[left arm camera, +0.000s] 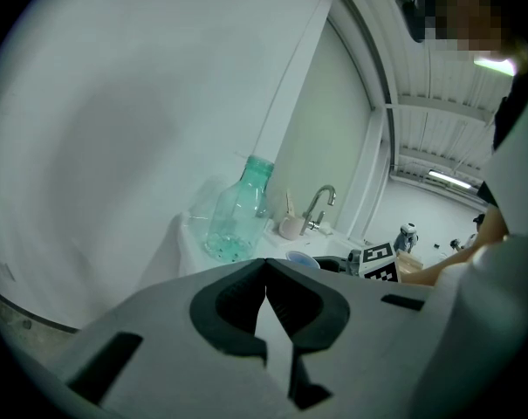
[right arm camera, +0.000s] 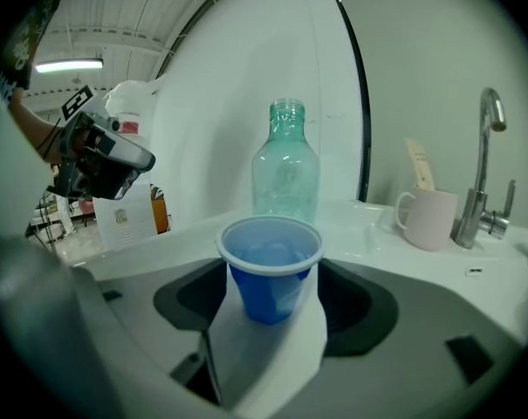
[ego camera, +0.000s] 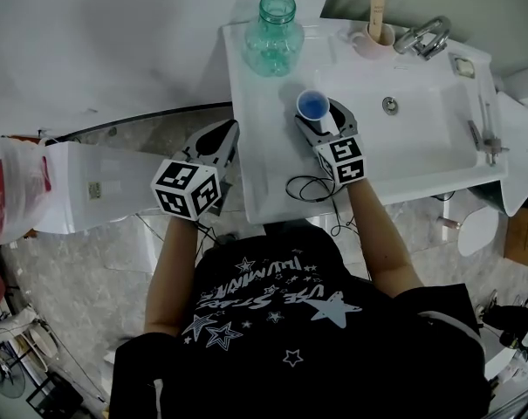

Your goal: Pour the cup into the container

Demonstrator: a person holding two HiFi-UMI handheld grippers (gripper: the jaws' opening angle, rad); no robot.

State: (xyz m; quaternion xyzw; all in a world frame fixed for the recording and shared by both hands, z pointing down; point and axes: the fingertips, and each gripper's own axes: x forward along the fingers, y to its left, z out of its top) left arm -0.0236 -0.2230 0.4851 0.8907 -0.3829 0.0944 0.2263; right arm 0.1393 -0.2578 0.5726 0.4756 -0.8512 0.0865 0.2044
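A person stands at a white sink (ego camera: 421, 147) with 1 hand-held gripper in each hand.

The right hand-held gripper (ego camera: 323, 119) reaches over the sink's flat left ledge. Its 2 jaws are spread wide, with a small blue cup (right arm camera: 270, 273) standing upright on the ledge between them. The dark pads sit close beside the cup, and no squeeze on it shows. Whether the cup holds liquid cannot be told.

Straight ahead of these jaws, just beyond the cup, a clear green-tinted bottle (ego camera: 273, 35) stands upright on the ledge with its mouth uncovered. It is near the cup but apart from it.

Ahead and to the right of this hand-held gripper are a pale pink mug (ego camera: 373, 42) with a wooden stick in it and a metal tap (ego camera: 425, 37).

The left hand-held gripper (ego camera: 229, 131) is to the left of the right one, just off the sink's left edge. Its jaws are closed together, tips meeting, with nothing between them.
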